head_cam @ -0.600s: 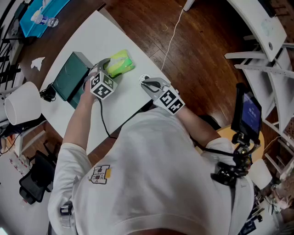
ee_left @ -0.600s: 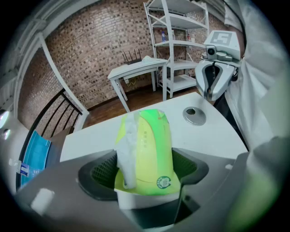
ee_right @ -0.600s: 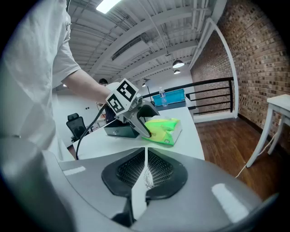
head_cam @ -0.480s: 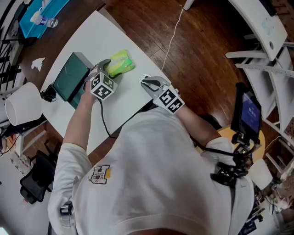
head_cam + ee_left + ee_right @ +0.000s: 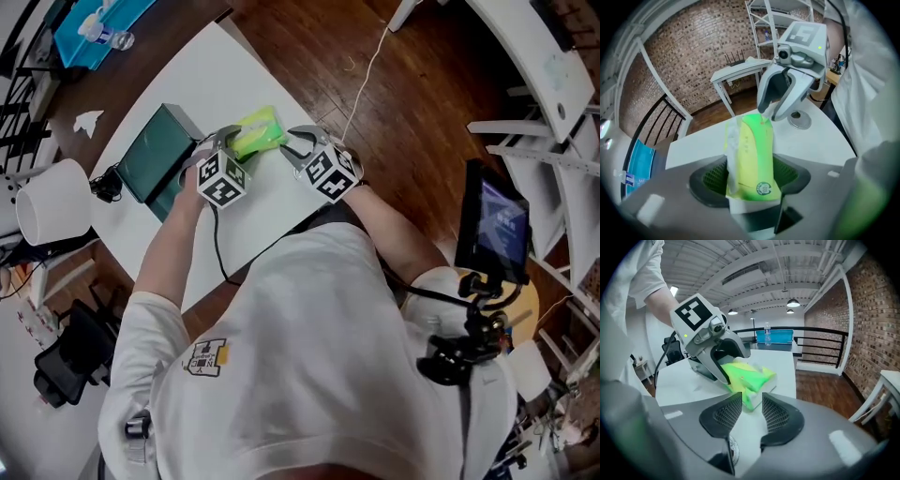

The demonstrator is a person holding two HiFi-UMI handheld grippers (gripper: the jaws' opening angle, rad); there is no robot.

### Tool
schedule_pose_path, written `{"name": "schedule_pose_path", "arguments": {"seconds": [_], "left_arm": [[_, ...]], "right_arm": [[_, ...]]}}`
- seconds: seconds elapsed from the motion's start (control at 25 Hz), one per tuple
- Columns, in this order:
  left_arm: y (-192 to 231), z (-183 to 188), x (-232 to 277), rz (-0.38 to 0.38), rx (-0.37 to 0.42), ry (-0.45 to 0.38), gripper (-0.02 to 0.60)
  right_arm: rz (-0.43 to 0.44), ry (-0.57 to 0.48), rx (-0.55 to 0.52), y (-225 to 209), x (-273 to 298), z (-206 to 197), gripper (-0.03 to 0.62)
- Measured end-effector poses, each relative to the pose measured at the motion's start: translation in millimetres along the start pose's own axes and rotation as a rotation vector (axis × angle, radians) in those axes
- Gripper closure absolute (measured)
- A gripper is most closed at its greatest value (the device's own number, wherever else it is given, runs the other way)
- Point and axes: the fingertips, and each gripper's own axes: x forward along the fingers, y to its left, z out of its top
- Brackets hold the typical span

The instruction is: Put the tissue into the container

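The tissue pack (image 5: 259, 131), bright green and yellow, lies on the white table (image 5: 267, 211) to the right of the dark green container (image 5: 157, 155). My left gripper (image 5: 228, 142) is shut on the pack's near end; in the left gripper view both pads press the tissue pack (image 5: 752, 159). My right gripper (image 5: 302, 148) has come in from the other side. Its jaws stand open with the tips right at the pack's far end (image 5: 749, 380), and nothing is pressed between the pads. The container's opening is not visible from here.
A small round metal disc (image 5: 800, 121) lies on the table under the right gripper. A white cylinder (image 5: 52, 202) and a black cabled item (image 5: 103, 187) are left of the container. A tablet on a stand (image 5: 494, 225) is at the right. The table edge runs close behind the pack.
The right gripper has moved up and left from the table's near edge to the tissue pack. The left gripper stays closed on the pack.
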Motion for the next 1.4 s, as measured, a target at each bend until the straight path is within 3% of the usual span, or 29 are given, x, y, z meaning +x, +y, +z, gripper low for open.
{"name": "schedule_pose_path", "arguments": {"seconds": [0.2, 0.48, 0.64, 0.84, 1.12, 1.4], "left_arm": [[2, 6, -9, 0.040, 0.023, -0.016, 0.319], [17, 7, -59, 0.145, 0.023, -0.077, 0.319], [16, -19, -104, 0.241, -0.046, -0.078, 0.319], [2, -79, -151, 0.293, -0.147, -0.035, 0.319], [-15, -149, -165, 0.243, -0.247, 0.002, 0.319], [-15, -177, -152, 0.177, -0.306, 0.003, 0.318]], "right_arm": [[-0.019, 0.018, -0.039, -1, 3, 7, 0.513], [-0.048, -0.075, -0.122, 15, -15, 55, 0.517], [0.011, -0.121, -0.230, 50, -13, 91, 0.517], [0.127, -0.135, -0.330, 113, 11, 123, 0.518], [0.219, -0.041, -0.400, 171, 56, 129, 0.517], [0.248, 0.067, -0.402, 179, 85, 124, 0.517]]}}
